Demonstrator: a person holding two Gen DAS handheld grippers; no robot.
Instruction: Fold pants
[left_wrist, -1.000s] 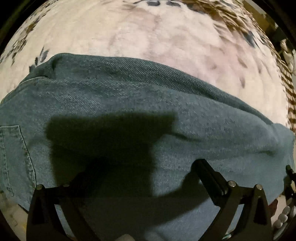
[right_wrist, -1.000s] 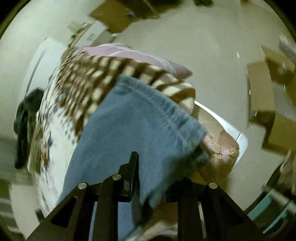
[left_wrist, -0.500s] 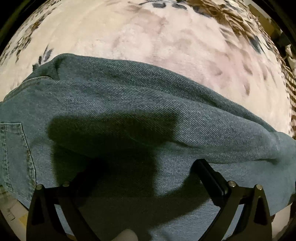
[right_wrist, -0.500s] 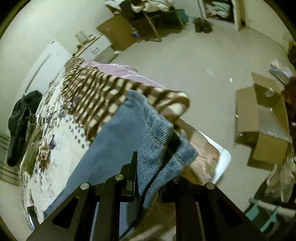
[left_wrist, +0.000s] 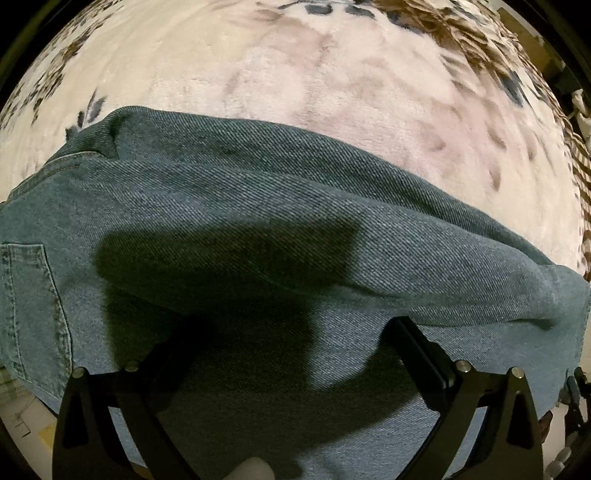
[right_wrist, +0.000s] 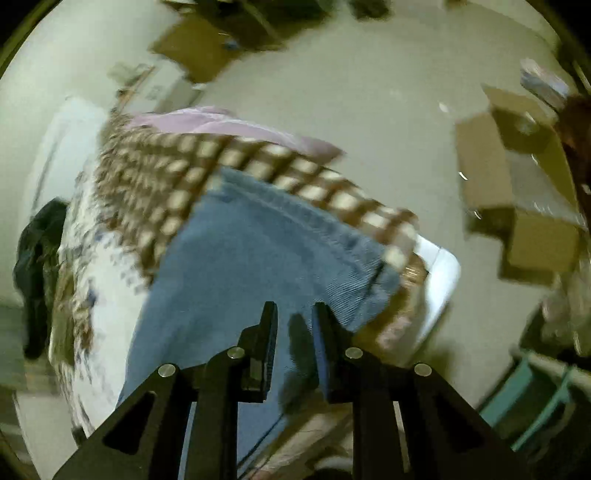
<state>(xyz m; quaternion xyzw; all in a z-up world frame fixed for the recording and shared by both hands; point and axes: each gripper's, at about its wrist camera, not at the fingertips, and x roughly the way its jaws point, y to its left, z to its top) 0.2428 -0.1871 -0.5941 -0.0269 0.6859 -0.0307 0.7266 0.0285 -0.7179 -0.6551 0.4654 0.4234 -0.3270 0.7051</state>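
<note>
The blue denim pants (left_wrist: 280, 221) lie across a white floral bedspread (left_wrist: 332, 74); a back pocket (left_wrist: 29, 295) shows at the left. My left gripper (left_wrist: 288, 332) is open just above the denim, fingers wide apart, holding nothing. In the right wrist view the pants' leg end (right_wrist: 280, 243) lies flat near the bed's corner. My right gripper (right_wrist: 293, 314) hovers above it with its jaws a little apart and empty.
A brown checked blanket (right_wrist: 229, 162) and a pink cloth (right_wrist: 221, 122) cover the bed's far end. A dark garment (right_wrist: 37, 251) lies at the left edge. Cardboard boxes (right_wrist: 517, 192) stand on the floor at right.
My right gripper let go of the pants' leg end, which dropped flat onto the bed, and its jaws opened slightly. My left gripper stayed open and barely moved.
</note>
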